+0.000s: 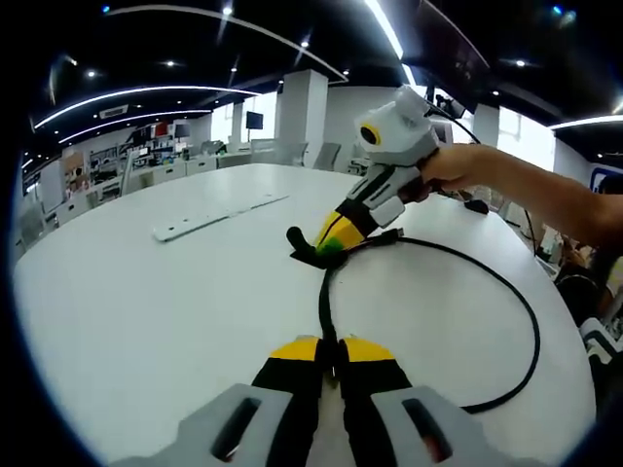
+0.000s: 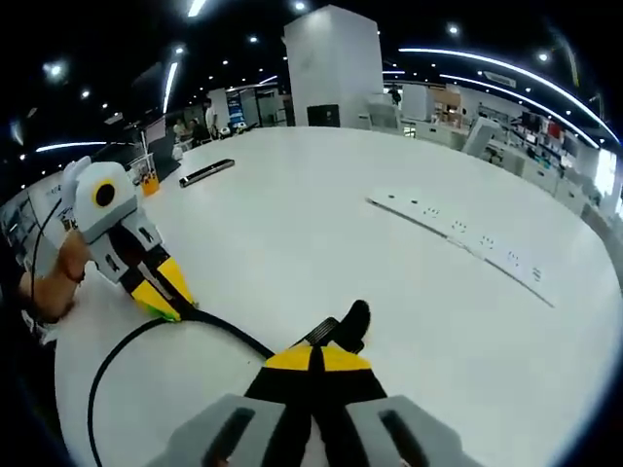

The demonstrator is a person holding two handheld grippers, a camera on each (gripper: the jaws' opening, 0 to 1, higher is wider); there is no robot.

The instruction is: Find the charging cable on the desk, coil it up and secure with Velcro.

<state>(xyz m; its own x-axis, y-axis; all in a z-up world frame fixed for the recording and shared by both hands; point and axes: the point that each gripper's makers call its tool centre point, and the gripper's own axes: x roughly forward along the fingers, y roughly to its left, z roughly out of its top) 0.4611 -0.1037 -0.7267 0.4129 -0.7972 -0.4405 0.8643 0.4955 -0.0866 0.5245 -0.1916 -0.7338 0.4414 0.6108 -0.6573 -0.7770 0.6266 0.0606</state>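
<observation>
Left gripper view, centre frame: both grippers' jaws pinch the limp black cable [image 1: 531,331], light and floppy, best gripped near its plug end.

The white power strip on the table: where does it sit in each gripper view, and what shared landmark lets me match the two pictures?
Left gripper view: the long white power strip lies left of centre, beyond the black charging cable.
Right gripper view: it runs diagonally at the right, far from the cable.
Shared landmark: the square white pillar behind the round white table.
</observation>
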